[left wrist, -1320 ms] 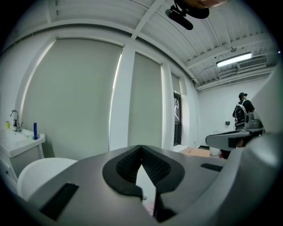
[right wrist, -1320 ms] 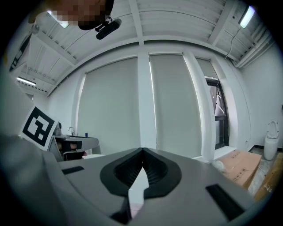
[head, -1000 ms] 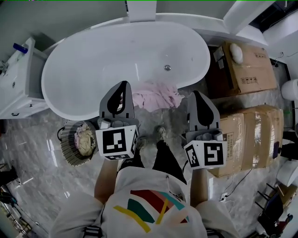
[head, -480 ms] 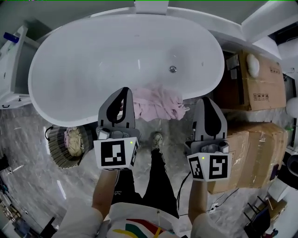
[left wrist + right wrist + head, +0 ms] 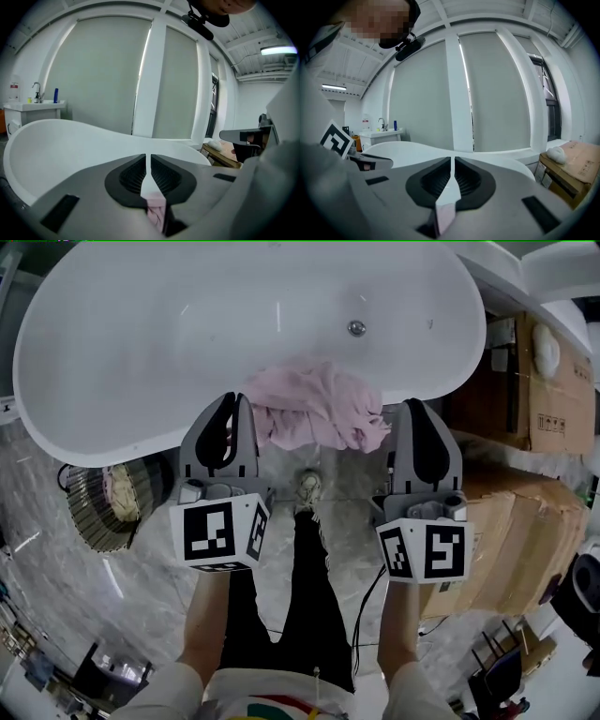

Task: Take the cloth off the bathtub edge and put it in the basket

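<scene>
My left gripper [image 5: 236,401] and my right gripper [image 5: 414,407] are both pressed together and hold nothing. The pink cloth [image 5: 314,413] hangs over the near edge of the bathtub [image 5: 141,362], between them. The basket [image 5: 86,524] sits on the floor at my left, by the tub. Cardboard boxes [image 5: 525,521] crowd my right side.

Both grippers are the same build, tbh: left gripper [image 5: 236,399] and right gripper [image 5: 419,405] are grey teardrop-shaped plastic shells w/ black ribbed pads [image 5: 133,174] inside. Each has a white marker cube [image 5: 217,532] at the back w/ b&w square codes. There's a thin dark cable [image 5: 367,601] off the right one. Person's in black trousers [image 5: 300,615], a light shoe [image 5: 307,487] and a white tee [image 5: 234,688] w/ coloured print.
</scene>
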Demonstrator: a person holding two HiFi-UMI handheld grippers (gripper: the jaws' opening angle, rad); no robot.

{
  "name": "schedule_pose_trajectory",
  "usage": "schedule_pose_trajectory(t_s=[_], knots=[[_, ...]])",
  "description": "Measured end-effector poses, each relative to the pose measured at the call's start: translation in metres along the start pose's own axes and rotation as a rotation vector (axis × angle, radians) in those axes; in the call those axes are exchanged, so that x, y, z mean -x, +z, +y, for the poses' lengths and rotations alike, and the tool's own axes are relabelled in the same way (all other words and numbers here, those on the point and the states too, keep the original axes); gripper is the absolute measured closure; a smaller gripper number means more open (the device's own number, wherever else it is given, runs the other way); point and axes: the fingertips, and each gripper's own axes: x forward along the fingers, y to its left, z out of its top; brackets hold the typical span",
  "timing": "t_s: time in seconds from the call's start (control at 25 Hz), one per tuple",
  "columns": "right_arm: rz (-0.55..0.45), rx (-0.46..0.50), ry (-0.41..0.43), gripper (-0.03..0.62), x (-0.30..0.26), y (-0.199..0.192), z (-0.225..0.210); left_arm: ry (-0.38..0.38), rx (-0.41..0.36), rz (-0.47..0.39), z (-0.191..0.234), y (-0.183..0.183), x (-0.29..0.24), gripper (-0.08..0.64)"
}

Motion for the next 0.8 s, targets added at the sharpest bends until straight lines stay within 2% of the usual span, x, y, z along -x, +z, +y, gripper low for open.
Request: schedule_pose_trajectory(t_s=[0.16, 0.28, 0.44, 0.56, 0.6, 0.64, 0.68, 0.76, 0.8], knots=[[0.030, 0.020, 0.002, 0.578, -0.002, -0.028, -0.001, 0.011, 0.030, 0.036, 0.001, -0.029, -0.002, 0.541], [0.053, 0.006, 0.006, 0.578, -0.001, -0.042, 0.000, 0.015, 0.007, 0.059, -0.004, -0.043, -0.001, 0.541], [0.081, 0.009, -0.004, 0.578, -0.002, -0.051, -0.004, 0.042, 0.010, 0.077, -0.006, -0.050, -0.001, 0.541], [0.091, -0.007, -0.008, 0.572, -0.004, -0.053, -0.008, 0.008, 0.008, 0.098, -0.014, -0.051, -0.005, 0.541], [0.103, -0.009, -0.011, 0.488, -0.006, -0.056, -0.010, -0.010, 0.014, 0.117, -0.017, -0.055, -0.007, 0.540], [0.121, -0.006, -0.014, 0.378, -0.009, -0.061, -0.011, -0.027, 0.024, 0.136, -0.019, -0.059, -0.010, 0.538], [0.142, -0.003, -0.019, 0.327, -0.012, -0.067, -0.012, -0.042, 0.035, 0.154, -0.021, -0.064, -0.012, 0.512], [0.182, -0.016, -0.021, 0.282, -0.016, -0.080, -0.013, -0.056, 0.040, 0.179, -0.024, -0.074, -0.016, 0.304], [0.198, -0.034, -0.017, 0.267, -0.017, -0.087, -0.013, -0.048, 0.032, 0.189, -0.025, -0.080, -0.017, 0.268]])
